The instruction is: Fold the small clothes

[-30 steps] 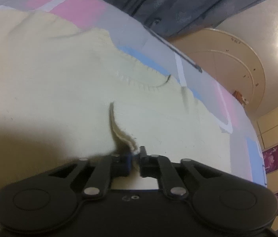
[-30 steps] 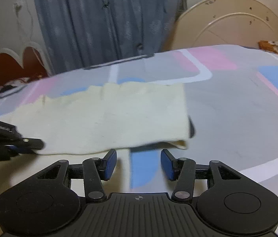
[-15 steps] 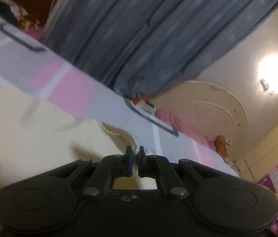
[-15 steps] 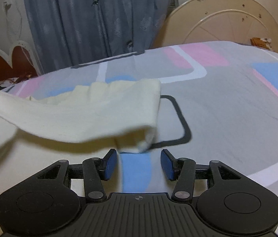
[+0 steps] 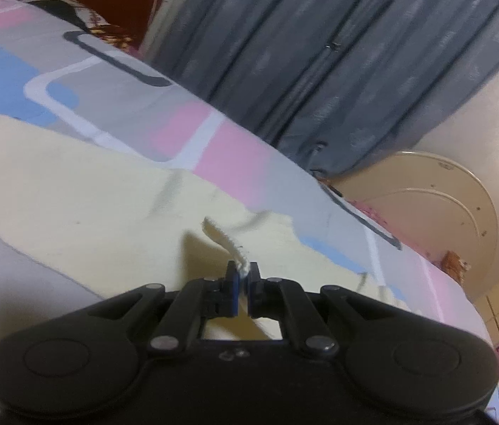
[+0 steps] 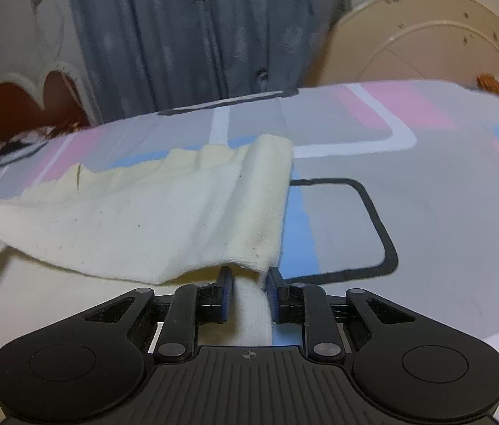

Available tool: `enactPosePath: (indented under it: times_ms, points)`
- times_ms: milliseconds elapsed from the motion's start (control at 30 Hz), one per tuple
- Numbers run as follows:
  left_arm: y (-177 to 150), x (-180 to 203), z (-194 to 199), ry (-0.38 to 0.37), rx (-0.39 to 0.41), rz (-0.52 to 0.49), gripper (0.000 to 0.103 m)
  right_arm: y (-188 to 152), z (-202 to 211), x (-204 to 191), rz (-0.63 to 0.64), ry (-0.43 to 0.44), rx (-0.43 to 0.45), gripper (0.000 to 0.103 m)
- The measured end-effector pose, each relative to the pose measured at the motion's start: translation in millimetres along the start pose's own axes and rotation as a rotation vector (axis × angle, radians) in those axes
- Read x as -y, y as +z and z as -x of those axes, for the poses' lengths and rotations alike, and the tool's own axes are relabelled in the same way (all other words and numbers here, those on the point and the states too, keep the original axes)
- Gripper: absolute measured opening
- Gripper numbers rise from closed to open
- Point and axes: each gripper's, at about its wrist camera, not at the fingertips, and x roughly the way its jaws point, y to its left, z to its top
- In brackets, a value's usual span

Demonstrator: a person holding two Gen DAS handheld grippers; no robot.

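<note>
The right tool (image 6: 248,285) had just been closing on the cream knit garment (image 6: 164,212), a bunched corner between its pads. The left tool (image 5: 244,278) was clamped on another edge (lifted off the bedsheet (image 6: 426,191)). Carrying both corners level would likely keep the fold square.

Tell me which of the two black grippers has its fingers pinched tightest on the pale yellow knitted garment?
The left gripper: its fingers nearly meet on a thin hem of the pale yellow knitted garment. The right gripper, just closing, has thicker bunched fabric between.

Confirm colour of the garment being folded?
Pale cream-yellow, plain, no print: the garment shows best in the right wrist view.
</note>
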Motion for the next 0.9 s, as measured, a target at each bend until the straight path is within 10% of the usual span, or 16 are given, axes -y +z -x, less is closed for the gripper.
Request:
enactPosePath:
  times_ms: [300, 500, 900]
  points:
    - [-15.7, -18.9, -17.5, 0.093, -0.074, -0.024, 0.004, -3.9, -1.7, 8.9, -0.054, -0.047, -0.025, 0.003]
    - [-15.2, -9.5, 11.4, 0.155, 0.003, -0.104, 0.030, -3.1, 20.3, 15.6, -0.083, -0.003, 0.013, 0.004]
    - [-30.0, 35.8, -4.3, 0.067, -0.014, -0.244, 0.050, 33.9, -17.1, -13.4, 0.032, 0.036, 0.044, 0.004]
